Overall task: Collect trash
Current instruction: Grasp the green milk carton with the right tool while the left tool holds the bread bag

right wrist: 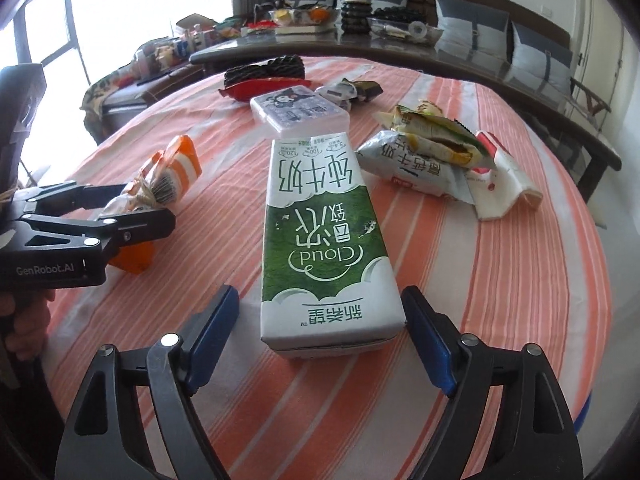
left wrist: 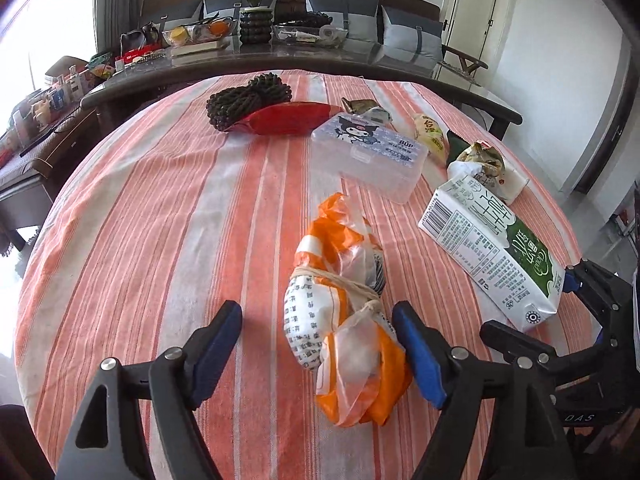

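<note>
An orange and white plastic bag bundle (left wrist: 344, 320) tied with a rubber band lies on the striped tablecloth (left wrist: 160, 220). My left gripper (left wrist: 320, 348) is open with its fingers on either side of the bundle's near end; the right finger is close against it. A green and white milk carton (right wrist: 324, 240) lies flat on the cloth. My right gripper (right wrist: 320, 344) is open with its fingers on either side of the carton's near end, not touching. The carton also shows in the left wrist view (left wrist: 496, 248), and the bundle in the right wrist view (right wrist: 160, 184).
Crumpled snack wrappers (right wrist: 440, 156) lie to the right of the carton. A clear plastic box (left wrist: 372, 156) with a cartoon lid, a red wrapper (left wrist: 284, 118) and a dark netted object (left wrist: 248, 100) lie further back. A dark cluttered table (left wrist: 280, 56) and sofa stand behind.
</note>
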A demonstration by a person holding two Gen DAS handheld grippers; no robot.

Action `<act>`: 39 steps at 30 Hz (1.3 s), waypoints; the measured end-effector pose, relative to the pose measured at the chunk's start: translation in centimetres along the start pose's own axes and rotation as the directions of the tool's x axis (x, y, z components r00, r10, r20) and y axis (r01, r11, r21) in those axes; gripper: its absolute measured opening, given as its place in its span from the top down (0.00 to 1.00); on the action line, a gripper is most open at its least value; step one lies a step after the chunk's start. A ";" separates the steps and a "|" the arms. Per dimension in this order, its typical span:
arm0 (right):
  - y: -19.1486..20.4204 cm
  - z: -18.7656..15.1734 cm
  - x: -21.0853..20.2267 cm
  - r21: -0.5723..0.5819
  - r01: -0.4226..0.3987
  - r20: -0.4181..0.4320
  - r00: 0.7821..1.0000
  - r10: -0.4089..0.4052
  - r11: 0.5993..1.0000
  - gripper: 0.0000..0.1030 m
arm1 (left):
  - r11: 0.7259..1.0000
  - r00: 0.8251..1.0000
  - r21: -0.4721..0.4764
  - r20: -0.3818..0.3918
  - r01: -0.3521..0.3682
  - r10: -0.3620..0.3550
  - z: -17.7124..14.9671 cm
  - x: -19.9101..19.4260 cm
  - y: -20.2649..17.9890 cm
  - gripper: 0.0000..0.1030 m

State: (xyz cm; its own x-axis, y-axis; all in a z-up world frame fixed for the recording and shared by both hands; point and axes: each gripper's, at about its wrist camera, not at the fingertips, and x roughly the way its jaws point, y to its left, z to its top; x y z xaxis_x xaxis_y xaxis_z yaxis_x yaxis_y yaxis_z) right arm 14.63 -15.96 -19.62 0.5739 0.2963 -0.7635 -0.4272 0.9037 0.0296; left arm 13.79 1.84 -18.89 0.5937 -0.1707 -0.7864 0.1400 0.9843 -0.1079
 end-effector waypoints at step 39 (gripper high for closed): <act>-2.5 6.7 -3.9 -0.010 -0.117 -0.159 0.981 0.114 0.993 0.52 | 0.965 0.984 0.192 -0.040 0.178 -0.173 3.3 -3.8 -5.2 0.57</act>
State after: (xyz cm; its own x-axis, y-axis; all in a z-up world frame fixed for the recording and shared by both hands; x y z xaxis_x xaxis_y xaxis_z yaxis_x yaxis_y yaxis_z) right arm 18.18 -17.30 -12.43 0.4027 0.3443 -0.8481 -0.4982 0.8597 0.1124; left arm 13.43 -2.74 -13.37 0.5282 -0.3365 -0.7796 0.3931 0.9107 -0.1268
